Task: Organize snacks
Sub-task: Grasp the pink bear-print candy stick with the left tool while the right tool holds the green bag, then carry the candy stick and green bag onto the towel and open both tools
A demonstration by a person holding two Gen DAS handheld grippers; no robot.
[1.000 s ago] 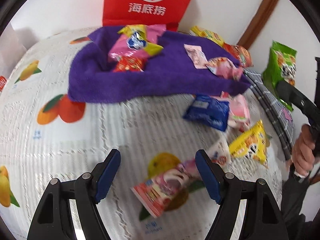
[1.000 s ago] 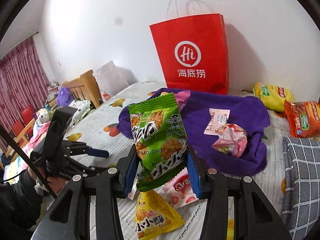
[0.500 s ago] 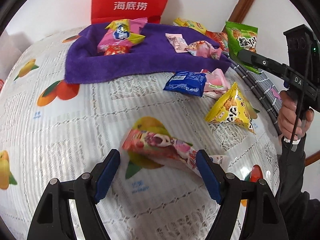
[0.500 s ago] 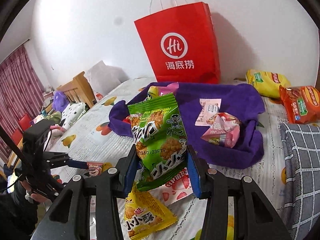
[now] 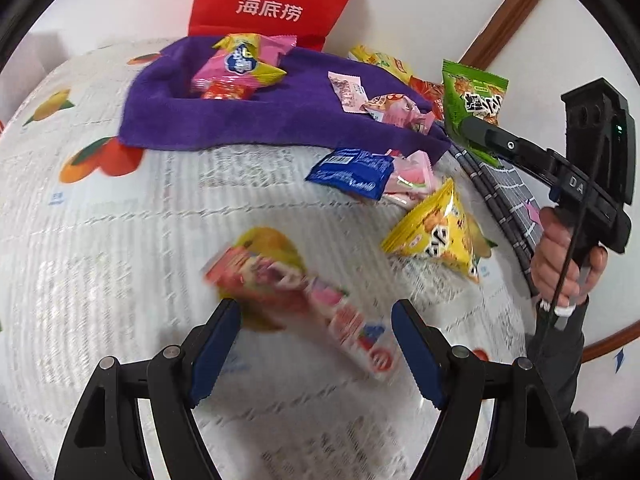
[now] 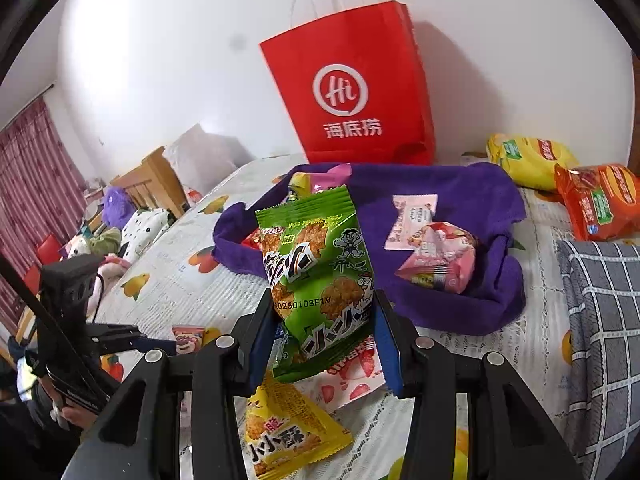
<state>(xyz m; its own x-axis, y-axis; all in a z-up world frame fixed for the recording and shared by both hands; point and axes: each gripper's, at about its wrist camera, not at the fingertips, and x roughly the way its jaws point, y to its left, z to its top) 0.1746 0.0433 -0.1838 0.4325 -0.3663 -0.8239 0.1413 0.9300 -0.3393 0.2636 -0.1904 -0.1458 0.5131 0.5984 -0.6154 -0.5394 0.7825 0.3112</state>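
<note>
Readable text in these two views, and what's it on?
"Hi" and "海底捞": red paper bag.
"20260103F1V": green snack packet clamped in the right gripper.
"小小酥": yellow triangular packet.
"DA": right gripper's body in the left wrist view.
Other wrappers: too small or blurred.

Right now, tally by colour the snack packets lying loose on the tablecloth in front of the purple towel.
Blue: 1, the blue packet
Yellow: 1, the yellow packet
Pink: 2, the square pink packet and the long pink packet
Total: 4
</note>
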